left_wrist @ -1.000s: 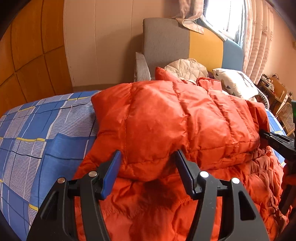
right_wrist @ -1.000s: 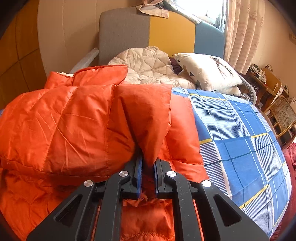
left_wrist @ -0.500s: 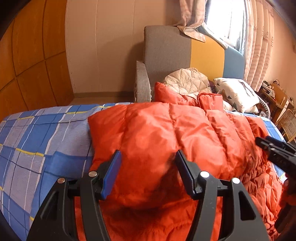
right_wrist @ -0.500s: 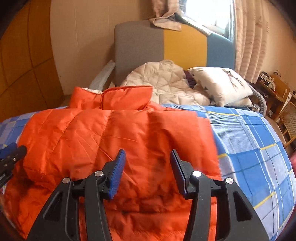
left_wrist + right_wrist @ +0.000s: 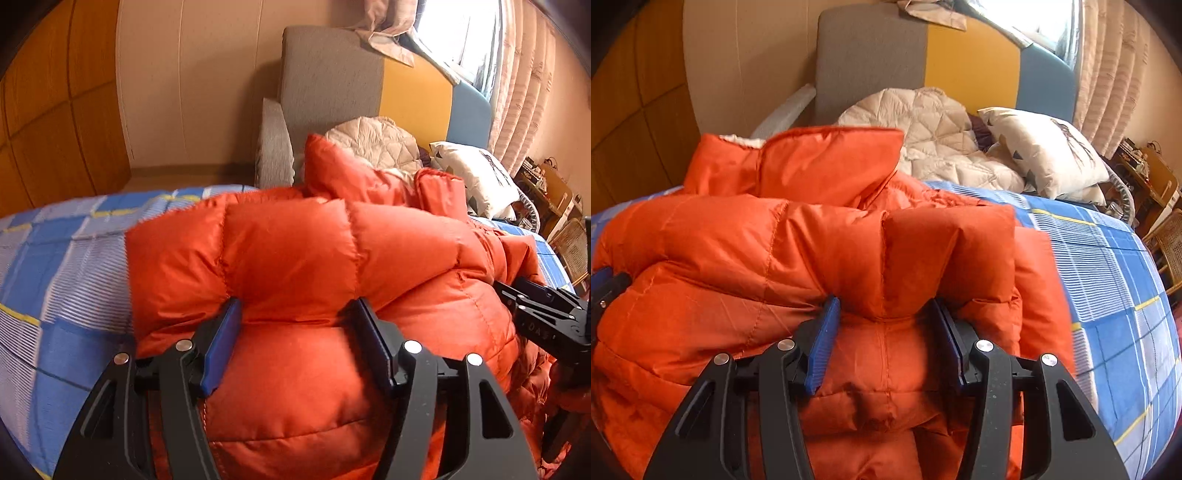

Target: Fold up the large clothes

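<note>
The bed (image 5: 1115, 280), covered in a blue plaid sheet, carries the orange down jacket (image 5: 314, 258) across its middle. The jacket is folded over itself, the upper layer forming a thick puffy roll over the lower layer, with the collar raised at the far side toward the headboard (image 5: 923, 62). A cream quilt (image 5: 923, 125) and a white pillow (image 5: 1049, 147) lie near the headboard.

Left gripper (image 5: 295, 317) — fingers set wide and opening, tips pushed against the folded edge, a section of the roll bulging between them. Right gripper (image 5: 884, 314) — fingers moderately wide, straddling a padded section of the same fold; whether the pads press on it cannot be told.
</note>
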{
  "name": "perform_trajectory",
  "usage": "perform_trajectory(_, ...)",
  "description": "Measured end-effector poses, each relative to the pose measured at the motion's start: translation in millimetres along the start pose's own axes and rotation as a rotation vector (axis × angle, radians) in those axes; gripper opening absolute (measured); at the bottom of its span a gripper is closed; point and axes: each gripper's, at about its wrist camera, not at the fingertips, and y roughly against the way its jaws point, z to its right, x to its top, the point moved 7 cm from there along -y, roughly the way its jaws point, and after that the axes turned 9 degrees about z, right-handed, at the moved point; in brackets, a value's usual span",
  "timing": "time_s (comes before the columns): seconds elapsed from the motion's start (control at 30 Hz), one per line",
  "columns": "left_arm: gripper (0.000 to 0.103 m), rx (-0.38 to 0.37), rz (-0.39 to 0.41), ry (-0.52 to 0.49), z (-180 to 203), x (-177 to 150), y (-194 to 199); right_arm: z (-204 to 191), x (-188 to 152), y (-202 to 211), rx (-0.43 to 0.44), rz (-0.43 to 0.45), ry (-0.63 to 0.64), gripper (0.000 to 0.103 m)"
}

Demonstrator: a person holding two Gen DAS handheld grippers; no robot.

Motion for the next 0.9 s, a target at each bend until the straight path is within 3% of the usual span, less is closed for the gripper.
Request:
perform_trajectory(0.3, 0.063, 0.011, -0.027, 0.004, -2, -14, -16, -6, -13, -17, -0.014, -0.027, 0.029, 0.050)
perform_trajectory(0.37, 0.070, 0.034, -0.041, 0.003, -3, -12, -9, -3, -10, -14, 0.000, -0.049, -0.003, 0.051)
perform_trajectory(0.43, 0.090, 0.041, -0.022, 0.021, -4, -6, 12, 1, -7, -4, 0.014, -0.071, -0.024, 0.062)
perform_trajectory(0.47, 0.091, 0.046, -0.007, 0.018, -5, -5, 22, 2, -5, 8, 0.030, -0.060, -0.028, 0.075)
perform_trajectory(0.5, 0.091, 0.054, 0.004, 0.012, -6, -5, 34, 3, -5, 16, 0.037, -0.046, -0.030, 0.077)
perform_trajectory(0.6, 0.091, 0.049, 0.029, -0.001, -9, -11, 65, 12, -16, 53, 0.051, -0.016, -0.024, 0.077)
perform_trajectory(0.9, 0.091, 0.032, 0.062, -0.053, -16, -66, 154, 59, -97, 127, 0.034, -0.086, 0.034, 0.077)
